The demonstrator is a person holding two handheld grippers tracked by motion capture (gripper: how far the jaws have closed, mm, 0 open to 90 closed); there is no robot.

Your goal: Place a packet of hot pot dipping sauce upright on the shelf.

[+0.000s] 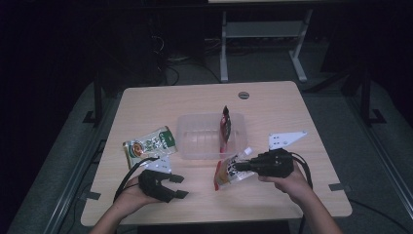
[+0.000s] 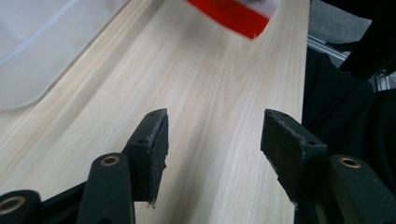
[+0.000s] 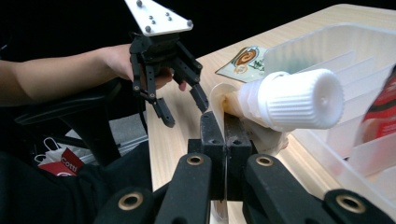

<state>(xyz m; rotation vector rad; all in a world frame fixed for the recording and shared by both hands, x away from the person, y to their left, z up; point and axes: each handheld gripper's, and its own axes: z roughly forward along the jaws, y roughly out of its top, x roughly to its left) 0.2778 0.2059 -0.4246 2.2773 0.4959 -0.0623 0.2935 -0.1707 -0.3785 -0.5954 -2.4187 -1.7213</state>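
Light wooden table carries everything. Clear plastic bin, ribbed inside, sits about mid-table, slightly toward the near edge; its wall also shows in the right gripper view. A dark red packet stands upright inside the bin against its right end. Green-and-white sachet lies flat just off the bin's left end, toward the table's left edge, label with a brown swirl up. Right gripper held by a hand near the near-right part of the table, jaws pressed together on the top edge of the spouted pouch; in the right gripper view the pads are clamped on the pouch seam right beside the white ribbed cap. Pouch has an orange-red bottom and hangs just in front of the bin's near-right corner; whether its bottom touches the table, cannot tell. Left gripper in a hand at the near-left edge, jaws apart, nothing between them, bare wood under the pads. The red edge of the pouch shows blurred ahead of it. Left gripper and pouch apart.
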